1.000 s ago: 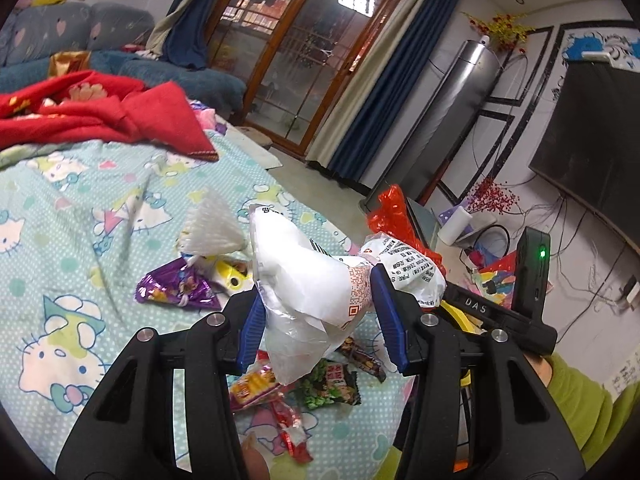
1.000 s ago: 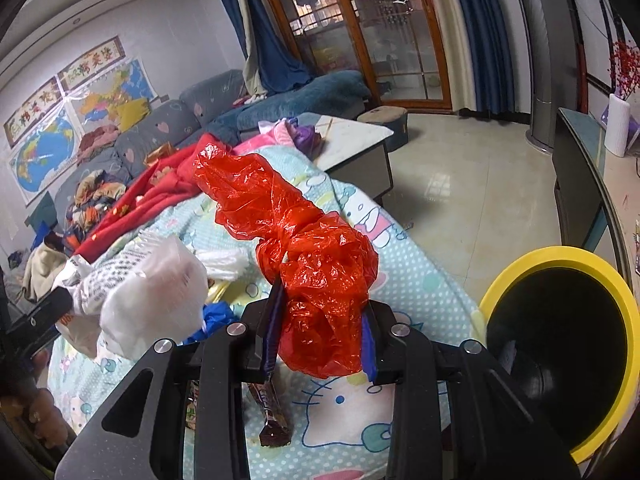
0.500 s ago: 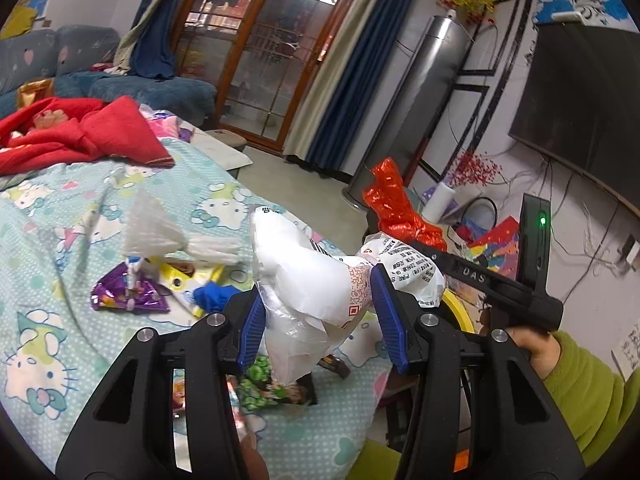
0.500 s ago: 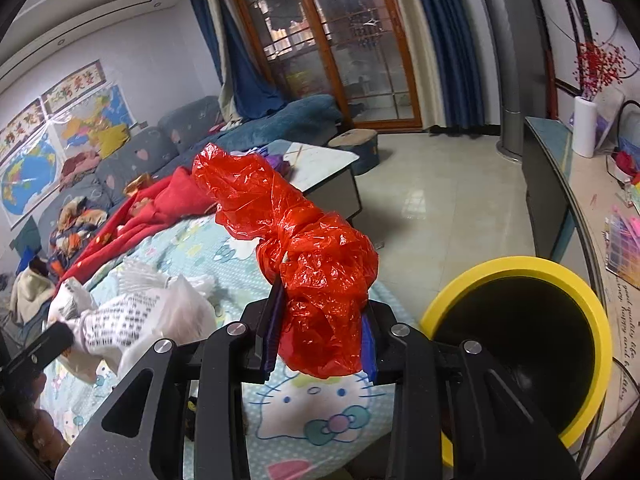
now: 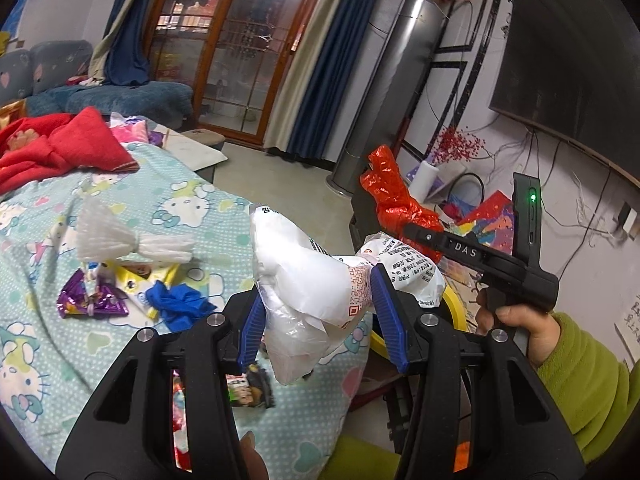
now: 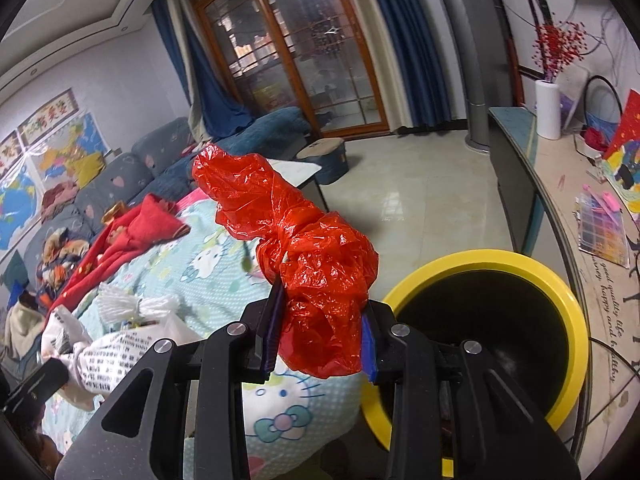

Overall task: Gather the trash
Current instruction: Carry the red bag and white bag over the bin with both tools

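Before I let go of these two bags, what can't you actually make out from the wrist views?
- Bin inside: right wrist view, too dark to tell contents; near rim hidden by right tool and red bag.
- Wrappers on bedspread: left wrist view, covered by left tool and white bag.

Glazed wooden doors (image 6: 308, 60), blue curtains (image 6: 404, 44)

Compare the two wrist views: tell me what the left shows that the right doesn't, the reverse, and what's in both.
Only the left wrist view: the blue crumpled scrap and purple wrapper lying on the bedspread, and the hand carrying the right gripper.

Only the right wrist view: the full mouth of the yellow-rimmed bin beside the bed, and wall maps.

Both: the red plastic bag clamped in the right gripper, the white printed bag clamped in the left gripper, and the white mesh bundle.
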Motion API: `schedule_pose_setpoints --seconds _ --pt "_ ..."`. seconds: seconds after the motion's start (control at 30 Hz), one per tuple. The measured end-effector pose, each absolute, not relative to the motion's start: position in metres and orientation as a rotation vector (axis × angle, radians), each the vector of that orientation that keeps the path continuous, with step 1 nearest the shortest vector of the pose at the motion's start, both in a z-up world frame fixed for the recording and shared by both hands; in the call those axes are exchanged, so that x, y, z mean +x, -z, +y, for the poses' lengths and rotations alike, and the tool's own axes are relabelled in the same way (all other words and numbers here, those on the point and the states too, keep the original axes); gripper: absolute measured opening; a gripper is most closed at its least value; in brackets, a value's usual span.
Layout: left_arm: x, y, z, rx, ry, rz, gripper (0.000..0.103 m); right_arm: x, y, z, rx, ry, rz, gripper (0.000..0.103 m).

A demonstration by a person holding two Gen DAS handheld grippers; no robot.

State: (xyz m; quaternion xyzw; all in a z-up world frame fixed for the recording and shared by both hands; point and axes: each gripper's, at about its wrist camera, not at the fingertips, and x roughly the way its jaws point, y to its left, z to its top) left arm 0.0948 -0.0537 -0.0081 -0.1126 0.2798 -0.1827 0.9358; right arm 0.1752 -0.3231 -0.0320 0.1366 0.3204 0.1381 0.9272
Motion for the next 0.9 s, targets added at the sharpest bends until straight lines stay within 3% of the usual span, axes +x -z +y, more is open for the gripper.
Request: schedule_pose_setpoints --seconds 0.9 --pt "0.123 0.03 -0.138 -0.106 0.499 0.638 0.042 0.178 0.06 -0.412 0.338 -0.028 0.66 0.03"
